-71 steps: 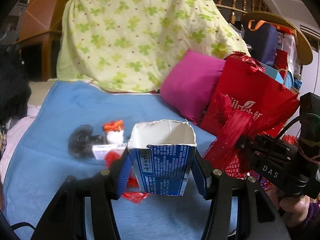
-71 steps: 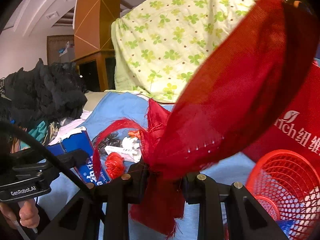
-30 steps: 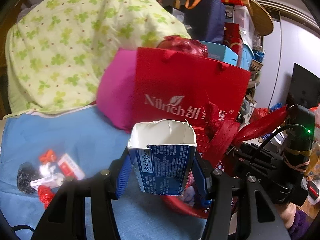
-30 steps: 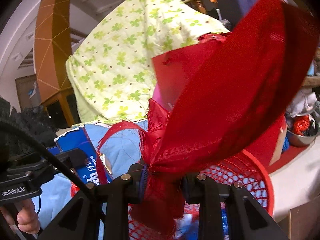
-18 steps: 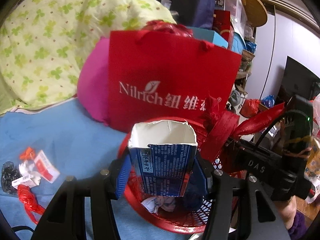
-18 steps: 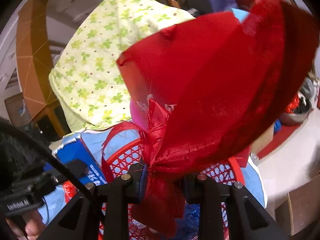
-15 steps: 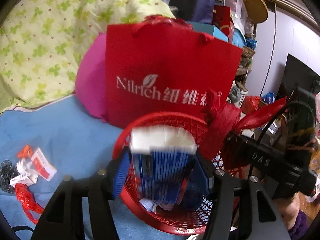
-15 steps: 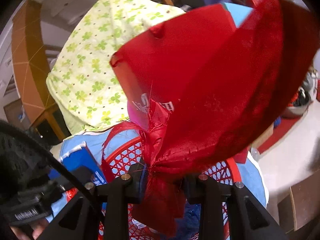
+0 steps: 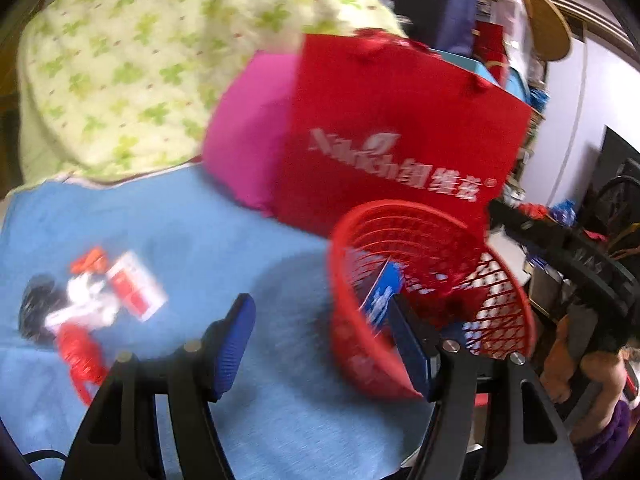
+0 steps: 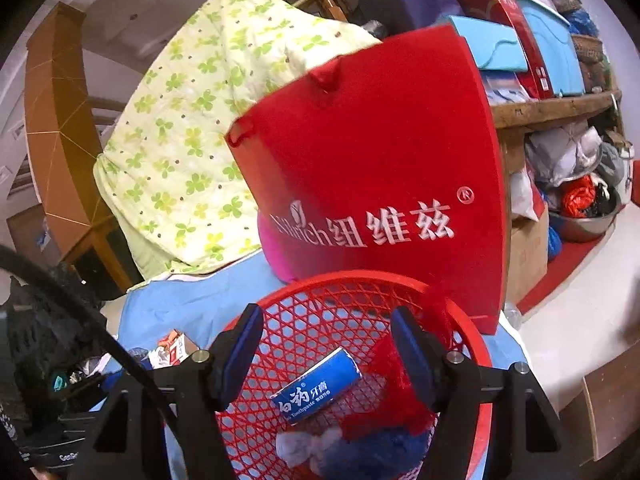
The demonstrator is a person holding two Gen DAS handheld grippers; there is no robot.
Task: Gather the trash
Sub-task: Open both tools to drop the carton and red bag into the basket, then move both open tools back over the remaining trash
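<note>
Both claws are opening with nothing between the pads: the right gripper hangs over the red mesh basket, where red gauze and a blue carton lie among the rubbish. The left gripper stands beside the basket's near rim. Remaining scraps lie well apart at far left on the blue cloth.

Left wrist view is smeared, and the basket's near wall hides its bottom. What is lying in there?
Observer: The right wrist view looks straight in. A blue toothpaste box lies tilted inside the red basket.
Operator: Anything next to it?
Observer: A red mesh cloth lies against the box's right end.
Operator: Is the right gripper carrying anything?
Observer: No. The right gripper hangs over the basket, and its jaws are opening with nothing between the pads.
</note>
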